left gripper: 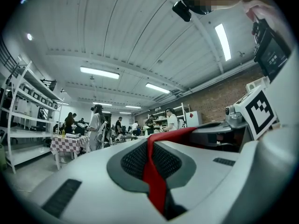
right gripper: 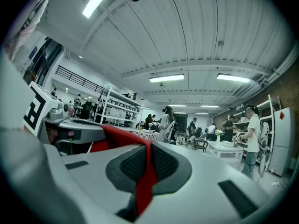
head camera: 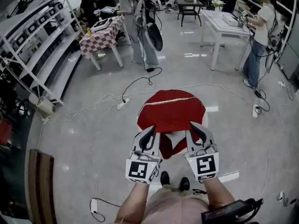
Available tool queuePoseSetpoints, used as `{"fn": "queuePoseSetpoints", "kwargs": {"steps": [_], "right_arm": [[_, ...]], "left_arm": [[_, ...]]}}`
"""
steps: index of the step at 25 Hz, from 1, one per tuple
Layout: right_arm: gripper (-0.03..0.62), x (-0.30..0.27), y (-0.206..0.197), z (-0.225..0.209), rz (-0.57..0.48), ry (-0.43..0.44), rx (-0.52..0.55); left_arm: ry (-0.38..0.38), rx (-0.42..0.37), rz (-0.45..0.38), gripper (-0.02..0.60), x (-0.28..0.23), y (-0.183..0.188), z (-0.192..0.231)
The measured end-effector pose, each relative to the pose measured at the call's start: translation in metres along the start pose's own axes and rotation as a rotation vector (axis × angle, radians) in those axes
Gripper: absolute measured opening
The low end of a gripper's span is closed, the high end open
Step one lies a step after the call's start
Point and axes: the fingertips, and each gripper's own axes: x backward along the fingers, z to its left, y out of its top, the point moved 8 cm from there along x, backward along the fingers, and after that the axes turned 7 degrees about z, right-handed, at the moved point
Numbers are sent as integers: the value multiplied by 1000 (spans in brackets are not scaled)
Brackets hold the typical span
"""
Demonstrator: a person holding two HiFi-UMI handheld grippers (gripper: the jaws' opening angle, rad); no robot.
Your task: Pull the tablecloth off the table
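Left gripper (head camera: 151, 130), right gripper (head camera: 193, 126) on tablecloth (head camera: 170, 108) edge

a plain red tablecloth (head camera: 171, 110); a red-and-white checked cloth (head camera: 99, 40) covers another table.

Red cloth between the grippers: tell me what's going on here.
A person stands holding a two-jaw gripper in each hand. The left gripper and the right gripper are each shut on the near edge of the red fabric tablecloth, pinching a fold of it. The rest of the cloth lies spread in a round shape just ahead of them, so it has not come off yet.
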Motion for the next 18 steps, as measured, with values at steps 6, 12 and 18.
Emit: {"fn": "queuePoseSetpoints", "kwargs": {"steps": [6,12,18], "right_arm": [[23,16,8,3,-29,19,8],[23,36,12,0,-51,38,-10],[23,57,19,-14,-78,57,25]], "left_arm": [[20,-11,-18,44,16,9,-10],[37,-23,-40,43,26,19,-27],[54,-32,-51,43,32,35,-49]]}}
